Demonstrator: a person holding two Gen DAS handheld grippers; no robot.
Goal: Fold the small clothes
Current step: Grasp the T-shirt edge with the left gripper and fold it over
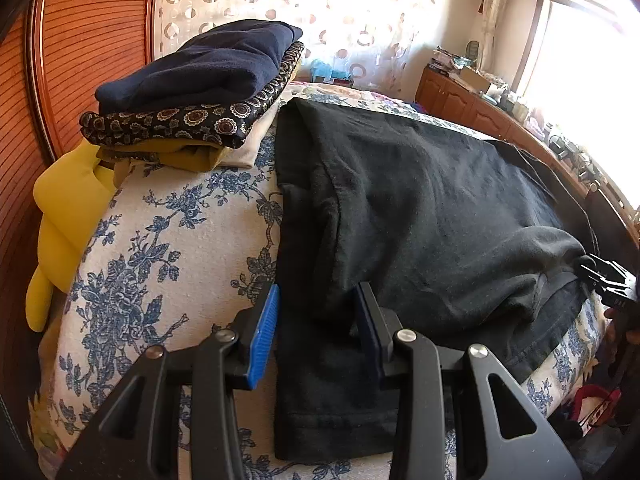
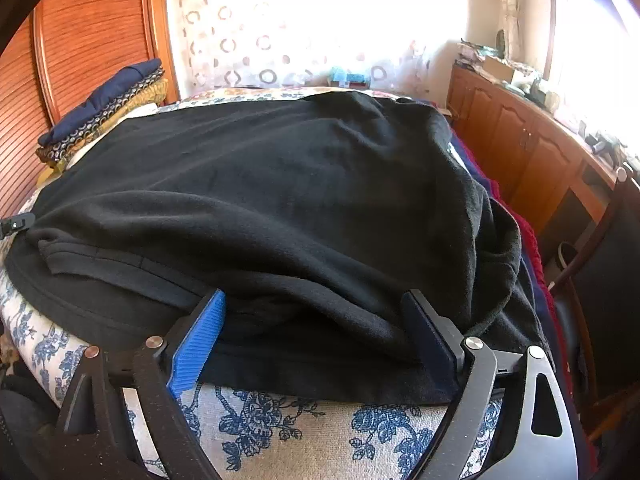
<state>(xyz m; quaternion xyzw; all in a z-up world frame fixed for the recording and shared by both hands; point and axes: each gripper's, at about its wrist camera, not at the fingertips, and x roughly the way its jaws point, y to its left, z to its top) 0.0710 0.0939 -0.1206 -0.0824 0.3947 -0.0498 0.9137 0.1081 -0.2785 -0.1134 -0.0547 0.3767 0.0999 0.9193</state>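
Note:
A black fleece garment point(image 1: 420, 208) point(image 2: 280, 184) lies spread over the floral bedspread point(image 1: 160, 248) point(image 2: 300, 428). My left gripper point(image 1: 318, 292) straddles the garment's near left strip. One blue pad stands just off the cloth's edge and the other rests on the cloth, which lies flat and unpinched. My right gripper point(image 2: 314, 300) is open wide at the near edge, with a loose fold of the garment between its pads and neither pad pressing it. The right gripper's tip point(image 1: 608, 284) shows at the left wrist view's right edge.
A stack of folded clothes point(image 1: 200, 92) point(image 2: 104, 108), navy on top, sits at the bed's far left by the wooden headboard point(image 1: 88, 40). A yellow pillow point(image 1: 64, 216) hangs off the left side. Wooden cabinets point(image 2: 520, 148) and a red cloth point(image 2: 530, 240) lie right.

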